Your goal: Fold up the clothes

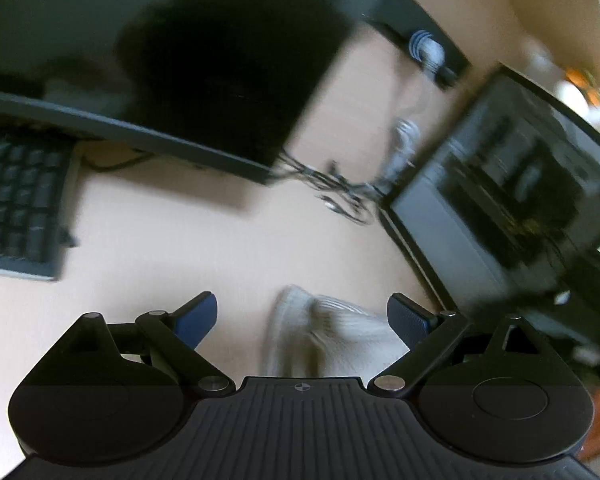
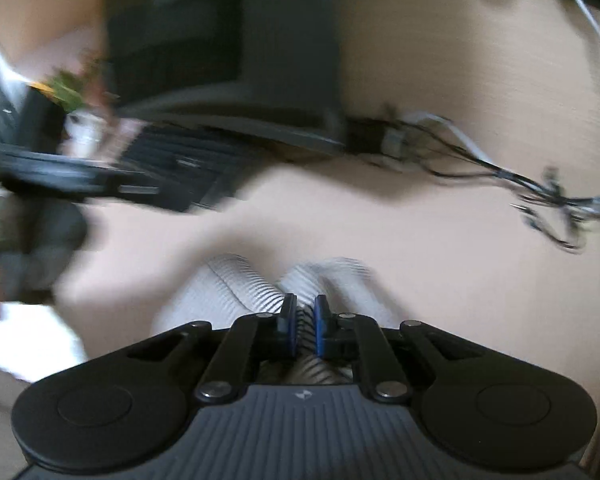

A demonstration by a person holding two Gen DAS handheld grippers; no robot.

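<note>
1. The right gripper (image 2: 304, 326) has its blue pads (image 2: 288, 326) drawn close together, with only a narrow slot between them. A fold of the striped cloth (image 2: 228, 292) fills that slot — the pads are clamped on it.

2. That cloth is pale with thin dark stripes. It is bunched into two humps just ahead of the right fingers and lies on the beige desk (image 2: 420, 240), running back under the gripper body.

3. The left gripper (image 1: 302, 316) has its jaws spread wide, the blue pads (image 1: 194, 320) far apart at either side of the view. Nothing is pinched between them.

4. In the left wrist view the cloth (image 1: 324, 332) lies between the open pads, nearer the right-hand one. It is blurred, so I cannot tell whether that pad touches it; the other pad is clear of it, over bare desk (image 1: 180, 240).

5. Around the cloth on the desk: a dark keyboard (image 1: 16, 200) at the left edge of the left view, a dark monitor (image 1: 228, 60) behind it, a second screen (image 1: 508, 184) to the right, and a tangle of cables (image 1: 336, 188) between the two.

6. Both views are smeared by motion blur — fine detail of the cloth's edges cannot be made out.
</note>
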